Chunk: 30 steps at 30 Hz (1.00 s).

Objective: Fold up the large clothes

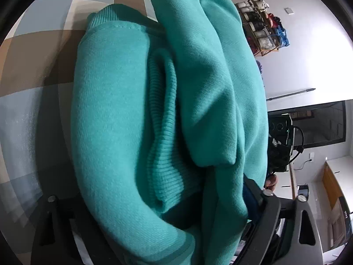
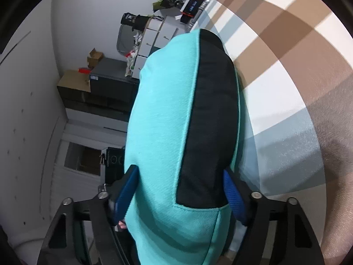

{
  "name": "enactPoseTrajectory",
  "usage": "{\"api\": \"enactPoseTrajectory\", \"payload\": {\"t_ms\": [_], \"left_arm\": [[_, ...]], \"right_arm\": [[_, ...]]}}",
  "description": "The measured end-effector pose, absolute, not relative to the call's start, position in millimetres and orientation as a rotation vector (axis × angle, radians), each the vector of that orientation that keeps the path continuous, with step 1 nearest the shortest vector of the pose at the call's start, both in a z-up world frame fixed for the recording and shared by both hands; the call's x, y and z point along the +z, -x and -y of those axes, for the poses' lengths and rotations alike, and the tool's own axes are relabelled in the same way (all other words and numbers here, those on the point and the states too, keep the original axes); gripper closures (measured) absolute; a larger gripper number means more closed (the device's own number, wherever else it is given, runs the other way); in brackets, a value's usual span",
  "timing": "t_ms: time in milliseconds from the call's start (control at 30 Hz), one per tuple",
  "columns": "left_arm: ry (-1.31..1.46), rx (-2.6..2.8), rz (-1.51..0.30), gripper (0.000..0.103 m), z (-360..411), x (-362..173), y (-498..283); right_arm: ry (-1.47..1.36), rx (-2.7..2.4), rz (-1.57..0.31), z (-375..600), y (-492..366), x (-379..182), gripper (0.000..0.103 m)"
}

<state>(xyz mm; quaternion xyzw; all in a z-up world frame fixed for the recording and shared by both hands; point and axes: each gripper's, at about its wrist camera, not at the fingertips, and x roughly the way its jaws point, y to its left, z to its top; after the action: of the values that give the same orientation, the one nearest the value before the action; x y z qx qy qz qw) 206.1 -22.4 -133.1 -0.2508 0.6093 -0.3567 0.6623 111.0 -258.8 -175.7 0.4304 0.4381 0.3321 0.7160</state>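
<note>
While our right gripper [image 2: 179,195] clamps the teal garment [image 2: 158,132], showing its black panel [image 2: 209,114], our left gripper [image 1: 154,212] grips ribbed cuffs [image 1: 163,119].

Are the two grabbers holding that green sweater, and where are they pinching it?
Yes. The right gripper squeezes a thick folded bundle of the teal sweatshirt by its black panel. The left gripper has bunched folds near the ribbed cuff between its fingers.

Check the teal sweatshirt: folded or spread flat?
Folded into a thick bundle: the teal sweatshirt shows stacked layers with a ribbed cuff tucked between them.
</note>
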Motion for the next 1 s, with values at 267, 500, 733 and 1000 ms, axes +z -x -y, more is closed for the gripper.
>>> {"api": "enactPoseTrajectory", "payload": {"t_ms": [267,500,733,1000], "left_arm": [[0.559,-0.839,-1.361,0.028,33.7,-125.2,-206.2],[0.564,-0.836,-1.353,0.028,35.8,-122.9,-210.0],[0.591,-0.862,-1.351,0.034,24.9,-127.2,-206.1],[0.601,-0.875,-1.349,0.036,7.4,-130.5,-199.4]], "right_arm": [[-0.954,0.766,-0.979,256.2,-104.7,-173.6,0.027],[-0.976,0.749,-0.980,252.0,-115.4,-178.6,0.022],[-0.908,0.749,-0.923,252.8,-99.0,-163.3,0.032],[-0.919,0.738,-0.900,257.1,-98.7,-162.3,0.034]]}}
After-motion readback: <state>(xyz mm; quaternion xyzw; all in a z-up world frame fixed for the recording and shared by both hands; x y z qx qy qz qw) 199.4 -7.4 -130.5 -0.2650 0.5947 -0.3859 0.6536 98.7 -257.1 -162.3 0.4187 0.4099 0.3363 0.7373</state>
